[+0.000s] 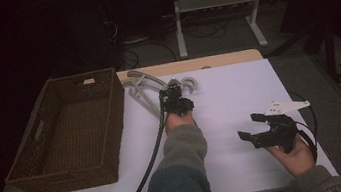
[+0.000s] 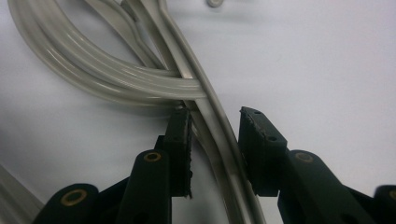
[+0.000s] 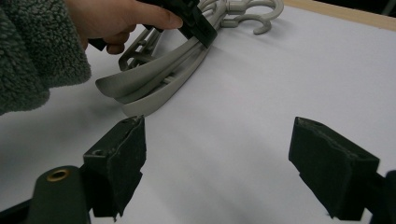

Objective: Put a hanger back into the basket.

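A brown wicker basket (image 1: pixel 70 135) sat at the left of the white tabletop (image 1: pixel 239 96), its long side running near to far. Beyond the far edge stood a white desk frame (image 1: pixel 217 8), cables (image 1: pixel 141 47) beneath it.

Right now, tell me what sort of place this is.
Probably a lab or workshop set up for recording: a white-topped table with a wicker basket and grey hangers, cables and a metal stand behind.

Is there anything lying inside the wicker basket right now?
No. In the high view the brown wicker basket shows just its bare woven floor, while the grey plastic hangers lie beside it on the white tabletop.
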The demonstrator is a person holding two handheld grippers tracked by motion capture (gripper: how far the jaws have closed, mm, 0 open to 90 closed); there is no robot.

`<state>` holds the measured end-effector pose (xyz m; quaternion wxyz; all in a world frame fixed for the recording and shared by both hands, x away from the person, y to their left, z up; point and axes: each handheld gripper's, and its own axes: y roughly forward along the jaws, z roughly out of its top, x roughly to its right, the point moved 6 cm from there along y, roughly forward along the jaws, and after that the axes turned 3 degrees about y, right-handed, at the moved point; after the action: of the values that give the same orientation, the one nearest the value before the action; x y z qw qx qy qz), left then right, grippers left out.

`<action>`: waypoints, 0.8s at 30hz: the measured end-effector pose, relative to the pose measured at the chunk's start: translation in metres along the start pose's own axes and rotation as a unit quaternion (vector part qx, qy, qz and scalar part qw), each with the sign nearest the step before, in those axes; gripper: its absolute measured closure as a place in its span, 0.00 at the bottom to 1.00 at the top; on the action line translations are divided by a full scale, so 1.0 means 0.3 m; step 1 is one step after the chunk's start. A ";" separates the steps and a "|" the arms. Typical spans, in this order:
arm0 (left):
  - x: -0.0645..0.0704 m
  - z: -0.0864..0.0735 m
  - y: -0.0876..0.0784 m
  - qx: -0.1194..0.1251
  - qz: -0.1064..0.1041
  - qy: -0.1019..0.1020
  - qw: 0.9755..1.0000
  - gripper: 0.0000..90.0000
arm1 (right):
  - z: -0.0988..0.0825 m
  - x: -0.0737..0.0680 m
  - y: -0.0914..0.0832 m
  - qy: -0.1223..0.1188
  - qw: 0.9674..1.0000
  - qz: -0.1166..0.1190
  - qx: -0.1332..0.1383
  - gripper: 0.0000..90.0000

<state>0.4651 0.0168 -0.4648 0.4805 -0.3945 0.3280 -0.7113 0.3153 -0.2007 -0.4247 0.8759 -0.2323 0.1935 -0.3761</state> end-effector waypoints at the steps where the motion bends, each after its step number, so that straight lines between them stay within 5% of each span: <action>1: 0.000 0.000 -0.002 0.000 -0.003 -0.002 1.000 0.73 | 0.000 0.000 0.000 0.001 1.000 0.000 0.000 0.20; 14: -0.007 0.003 -0.047 0.032 -0.013 -0.020 0.999 0.82 | 0.000 -0.003 0.000 -0.002 1.000 -0.001 0.000 0.21; 24: -0.019 -0.001 -0.062 0.029 -0.012 -0.003 1.000 0.91 | 0.002 -0.005 0.003 -0.002 1.000 0.000 -0.001 0.21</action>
<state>0.4582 0.0282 -0.4504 0.4838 -0.3863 0.3013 -0.7252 0.3151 -0.1989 -0.4246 0.8760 -0.2339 0.1917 -0.3758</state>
